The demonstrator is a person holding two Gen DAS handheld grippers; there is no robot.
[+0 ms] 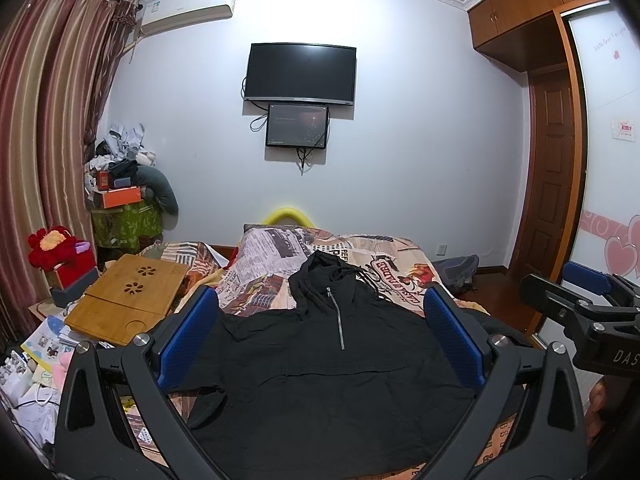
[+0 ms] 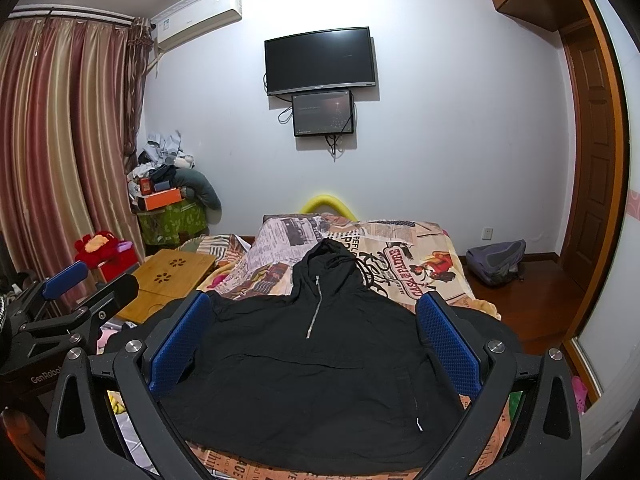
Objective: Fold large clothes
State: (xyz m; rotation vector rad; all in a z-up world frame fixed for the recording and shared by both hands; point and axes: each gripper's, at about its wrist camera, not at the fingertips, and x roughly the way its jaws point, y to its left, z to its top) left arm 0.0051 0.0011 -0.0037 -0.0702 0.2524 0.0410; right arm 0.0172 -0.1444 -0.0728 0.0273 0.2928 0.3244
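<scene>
Both grippers, left gripper [image 1: 320, 328] and right gripper [image 2: 314, 326], hang wide apart above black hoodie [image 1: 320, 368] spread flat on bed [image 1: 400, 276].

- A dark television [image 1: 300, 73] hangs on the wall, a smaller screen [image 1: 297, 126] just below it.
- An air conditioner [image 1: 187, 9] sits beside striped curtains [image 1: 48, 128].
- A bamboo lap desk [image 1: 128, 298] rests at the bed's left edge.
- A grey backpack [image 2: 498, 261] lies on the floor.

Black hoodie [image 1: 320, 368] flat, front up on bed, hood away, half-zip closed, sleeves spread.
</scene>
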